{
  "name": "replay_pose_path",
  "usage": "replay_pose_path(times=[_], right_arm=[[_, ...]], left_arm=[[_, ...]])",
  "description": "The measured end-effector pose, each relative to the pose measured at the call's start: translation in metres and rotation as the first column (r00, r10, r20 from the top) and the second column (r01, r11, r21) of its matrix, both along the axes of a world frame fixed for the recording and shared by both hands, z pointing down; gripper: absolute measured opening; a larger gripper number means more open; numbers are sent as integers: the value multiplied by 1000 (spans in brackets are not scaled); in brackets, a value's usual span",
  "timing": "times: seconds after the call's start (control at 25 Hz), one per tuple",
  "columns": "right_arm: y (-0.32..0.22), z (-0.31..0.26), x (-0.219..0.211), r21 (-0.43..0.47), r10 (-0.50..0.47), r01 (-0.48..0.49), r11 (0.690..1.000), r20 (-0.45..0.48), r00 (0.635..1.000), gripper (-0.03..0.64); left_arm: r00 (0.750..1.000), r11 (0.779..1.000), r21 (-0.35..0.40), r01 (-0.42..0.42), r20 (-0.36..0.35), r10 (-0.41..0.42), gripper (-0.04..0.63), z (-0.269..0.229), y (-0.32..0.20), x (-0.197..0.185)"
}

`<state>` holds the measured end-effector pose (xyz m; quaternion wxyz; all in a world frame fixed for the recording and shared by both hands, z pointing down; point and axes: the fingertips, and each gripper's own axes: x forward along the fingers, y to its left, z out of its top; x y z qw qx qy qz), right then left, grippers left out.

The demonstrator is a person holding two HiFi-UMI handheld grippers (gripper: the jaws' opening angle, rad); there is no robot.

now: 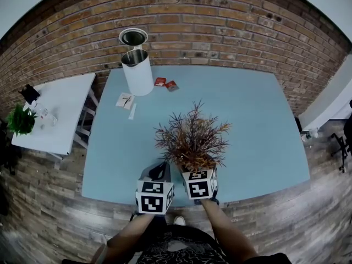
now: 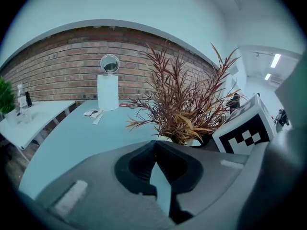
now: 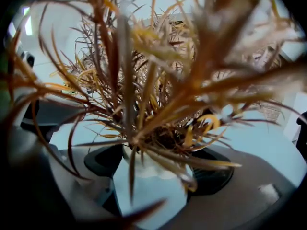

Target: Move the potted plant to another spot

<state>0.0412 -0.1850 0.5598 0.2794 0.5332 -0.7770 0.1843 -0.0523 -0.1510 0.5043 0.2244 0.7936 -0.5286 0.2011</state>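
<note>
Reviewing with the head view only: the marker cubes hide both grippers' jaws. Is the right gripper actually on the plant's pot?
Observer: Yes. The right gripper view shows the white pot between the right gripper's pads, apparently touching both.
Operator: Is the left gripper helping?
Observer: No. The left gripper is shut and holds nothing, with the plant off to its right.

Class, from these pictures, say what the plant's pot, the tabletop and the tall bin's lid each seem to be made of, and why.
Small white plant pot: probably glazed ceramic or plastic; smooth, plain, faintly shiny.
Pale blue tabletop: likely painted or laminated board; flat, even, matt.
Round lid on the tall white cylindrical bin: looks like polished metal; mirror-like shine.
</note>
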Motion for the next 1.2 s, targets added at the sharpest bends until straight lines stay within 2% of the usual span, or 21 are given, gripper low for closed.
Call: replay_pose_path(times=[0.12, 0.28, 0.44, 0.8, 1.0, 1.2], right_arm=[[-4, 6, -4, -7, -9, 9, 1000, 23, 1000, 430], [-13, 0, 0, -6, 15, -15, 1000, 0, 1000, 430], [-19, 5, -7, -28, 14, -13, 1000, 27, 1000, 430], [-40, 7, -11, -43, 34, -33, 999, 23, 999, 430], [-54, -1, -7, -20, 58, -58, 998, -6, 998, 430], [-64, 6, -13, -26, 44, -44, 999, 12, 999, 430]], left_arm=[[1000, 1000, -2, -7, -1, 7, 0, 1, -7, 2], [1000, 1000, -7, -13, -1, 13, 0, 0, -16, 1], [1000, 1000, -6, -23, 1, 23, 0, -1, -24, -1], [999, 999, -5, -37, -1, 37, 0, -1, -45, -6], [999, 999, 6, -37, -5, 37, 0, -2, -56, -7], [999, 999, 5, -44, -2, 44, 0, 3, -66, -8]])
